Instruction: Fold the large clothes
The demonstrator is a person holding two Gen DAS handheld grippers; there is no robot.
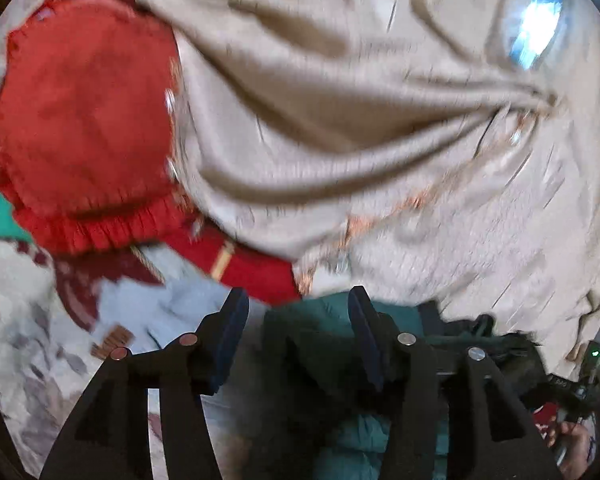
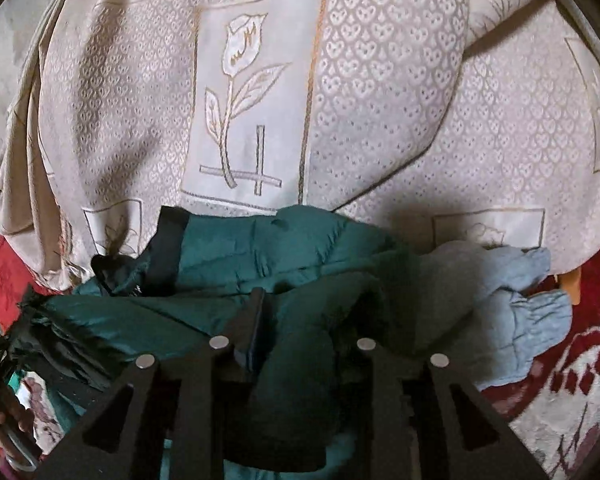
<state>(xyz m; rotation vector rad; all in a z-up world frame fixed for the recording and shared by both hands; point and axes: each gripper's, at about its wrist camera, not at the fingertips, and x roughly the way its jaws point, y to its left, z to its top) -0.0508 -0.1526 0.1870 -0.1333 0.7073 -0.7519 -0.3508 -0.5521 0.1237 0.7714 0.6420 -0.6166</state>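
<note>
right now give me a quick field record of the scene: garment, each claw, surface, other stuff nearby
garment: dark green puffer jacket, crumpled
left claw: open, above the jacket's edge
right claw: closed on a fold of the jacket
surface: beige patterned cloth with a flower panel
nearby: grey-blue garment beside the jacket; red knit item on the left

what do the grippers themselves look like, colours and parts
Both the left gripper and the right gripper are matte black, with angular linkage arms, triangular cut-outs and round silver pivot pins. The fingers carry dark navy pads. No cables or markings show.
</note>
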